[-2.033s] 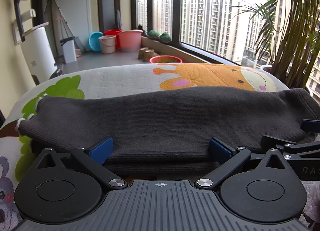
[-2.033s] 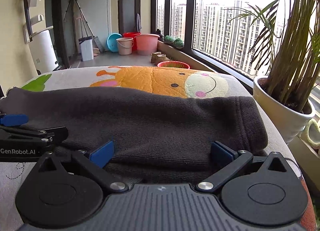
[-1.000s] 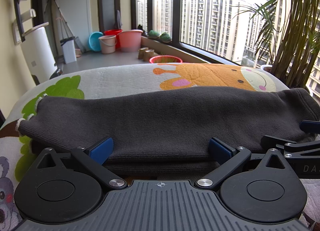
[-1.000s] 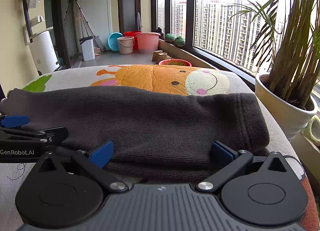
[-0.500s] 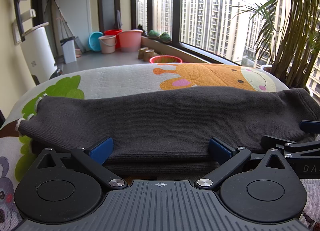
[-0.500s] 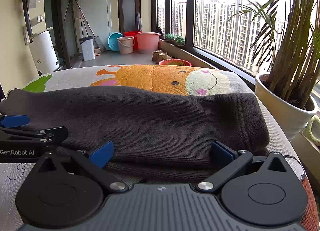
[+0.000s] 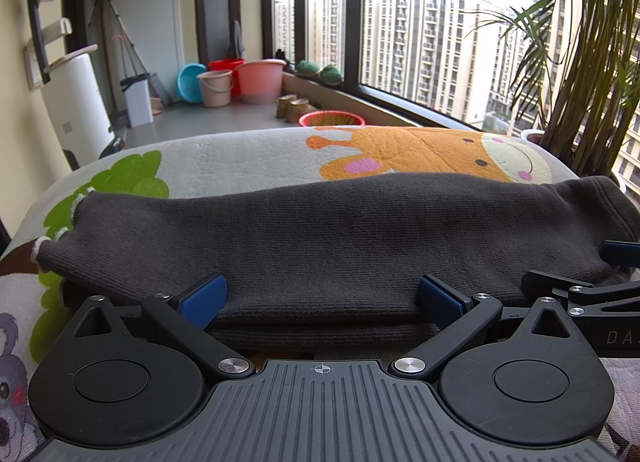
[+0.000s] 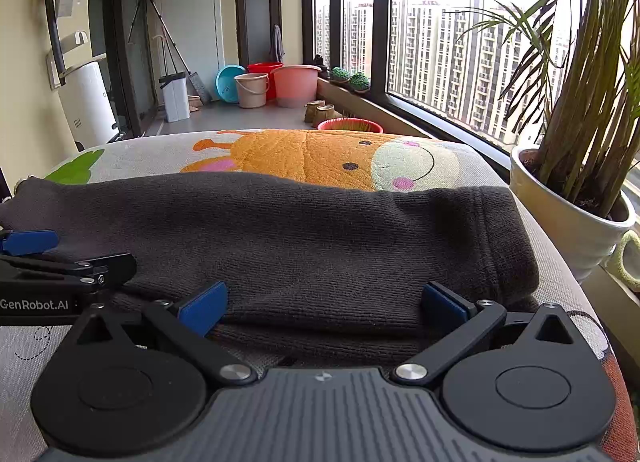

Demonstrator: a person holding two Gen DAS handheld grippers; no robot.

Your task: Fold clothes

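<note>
A dark grey knitted garment point(image 7: 320, 238) lies folded in a long band across a cartoon-print blanket point(image 7: 248, 158); it also shows in the right wrist view point(image 8: 304, 238). My left gripper point(image 7: 320, 298) is open, its blue pads point(image 7: 202, 298) spread wide at the garment's near folded edge. My right gripper point(image 8: 324, 304) is open too, pads point(image 8: 444, 304) at the near edge towards the garment's right end. Each gripper shows at the side of the other's view point(image 7: 592, 294) point(image 8: 52, 278).
A white pot with a tall palm point(image 8: 572, 218) stands close by the blanket's right edge. Buckets and basins point(image 7: 240, 82) sit on the balcony floor beyond. A white appliance point(image 7: 76, 102) stands at the left wall. Windows run along the right.
The right gripper drew back a little about a second ago. Since then nothing has visibly moved.
</note>
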